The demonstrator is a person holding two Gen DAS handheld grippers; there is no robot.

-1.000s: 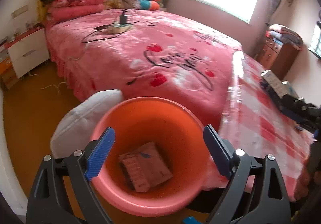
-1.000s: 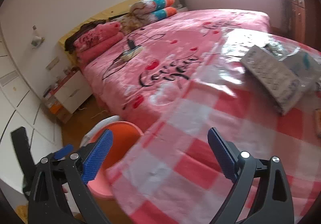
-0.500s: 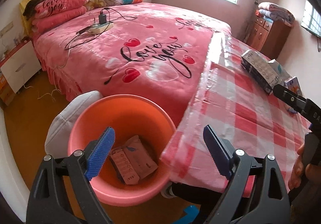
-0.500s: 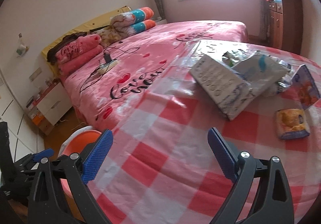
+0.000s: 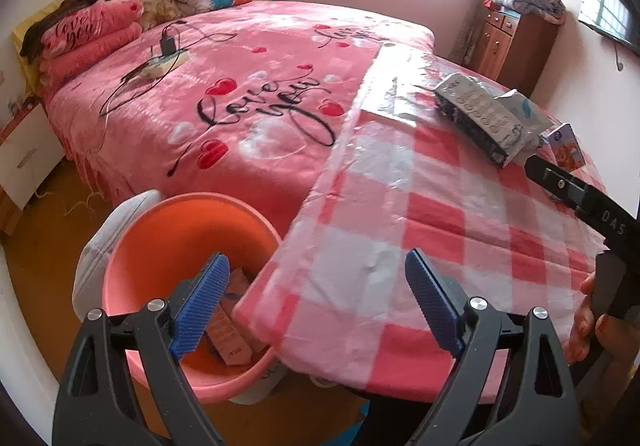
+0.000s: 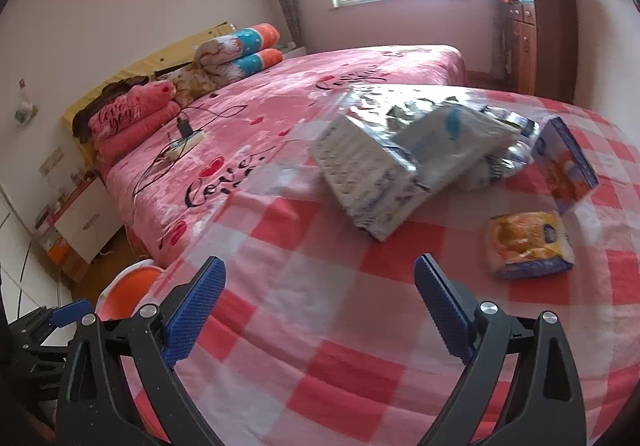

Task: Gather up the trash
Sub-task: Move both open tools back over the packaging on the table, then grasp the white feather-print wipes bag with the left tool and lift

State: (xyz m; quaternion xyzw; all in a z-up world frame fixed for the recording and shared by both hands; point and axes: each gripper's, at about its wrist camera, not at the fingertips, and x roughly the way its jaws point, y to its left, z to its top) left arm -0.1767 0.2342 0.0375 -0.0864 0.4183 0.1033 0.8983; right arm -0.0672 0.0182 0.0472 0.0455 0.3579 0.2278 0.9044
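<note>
Showing two boxes [image 6: 366, 182], one packet [image 6: 526, 246].

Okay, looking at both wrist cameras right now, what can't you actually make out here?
- Bucket contents, left view: the left gripper finger and the tablecloth edge cover most of the packet.
- Bucket, right view: mostly hidden behind the table edge.
- Wrappers behind the white box, right view: overlapped and blurred.
- Print on the yellow packet: too small.
</note>
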